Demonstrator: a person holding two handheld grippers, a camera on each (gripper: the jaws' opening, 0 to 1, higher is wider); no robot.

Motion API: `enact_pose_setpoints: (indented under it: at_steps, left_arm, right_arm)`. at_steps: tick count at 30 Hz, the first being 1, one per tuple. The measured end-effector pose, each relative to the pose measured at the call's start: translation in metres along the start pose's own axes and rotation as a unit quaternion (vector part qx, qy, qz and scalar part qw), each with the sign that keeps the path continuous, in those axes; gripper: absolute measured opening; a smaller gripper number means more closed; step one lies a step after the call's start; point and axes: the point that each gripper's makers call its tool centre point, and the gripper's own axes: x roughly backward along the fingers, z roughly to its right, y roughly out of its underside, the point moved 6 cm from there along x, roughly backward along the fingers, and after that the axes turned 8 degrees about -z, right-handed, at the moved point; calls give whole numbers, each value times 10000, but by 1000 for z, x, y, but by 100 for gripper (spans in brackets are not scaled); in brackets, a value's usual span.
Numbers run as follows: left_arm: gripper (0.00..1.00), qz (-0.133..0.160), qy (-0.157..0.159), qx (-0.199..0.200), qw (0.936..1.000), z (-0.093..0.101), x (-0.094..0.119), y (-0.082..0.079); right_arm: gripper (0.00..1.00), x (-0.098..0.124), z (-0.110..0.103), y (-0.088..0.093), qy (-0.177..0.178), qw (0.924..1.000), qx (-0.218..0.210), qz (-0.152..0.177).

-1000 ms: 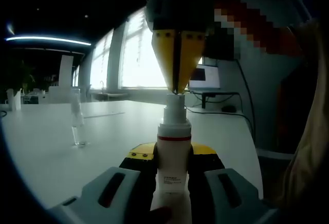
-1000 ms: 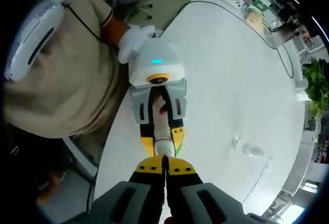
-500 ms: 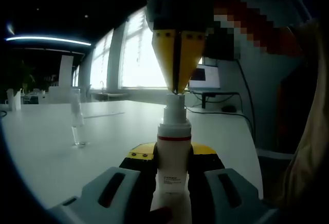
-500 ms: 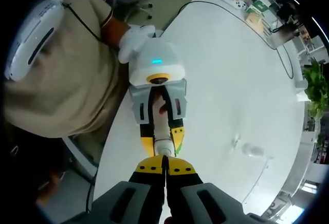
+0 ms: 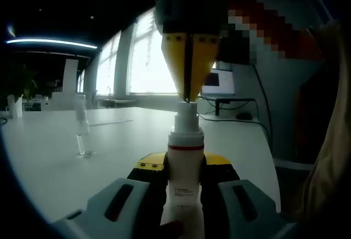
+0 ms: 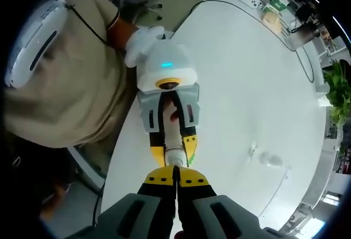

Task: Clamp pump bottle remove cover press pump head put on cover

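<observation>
Held upright between the left gripper point(image 5: 185, 181)'s closed jaws, the white pump bottle point(image 5: 185, 165) looks light, rigid and smooth, best gripped round its straight body. Directly above those jaws, the right gripper point(image 5: 188, 97), jaws pressed together and empty, meets the pump head point(image 5: 186, 107). Beyond, the clear cover point(image 5: 83, 132) stands well apart on the table point(image 5: 109, 140).

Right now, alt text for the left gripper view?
The left gripper clamps an upright white pump bottle with a red band, while the right gripper's closed yellow tips point down onto the pump head. A clear cover stands apart on the white table, windows behind.
</observation>
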Motion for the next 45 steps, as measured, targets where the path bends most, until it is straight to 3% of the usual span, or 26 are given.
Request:
enact_pose_setpoints:
  at_steps: [22,45]
  left_arm:
    - [14,2,2,-6,10000,0,0,0]
    - [14,2,1,4,10000,-1,0,1]
  right_arm:
    - [0,-5,-3,0,-63,10000,16,41]
    - [0,2,-4,1,147,9998,39,131]
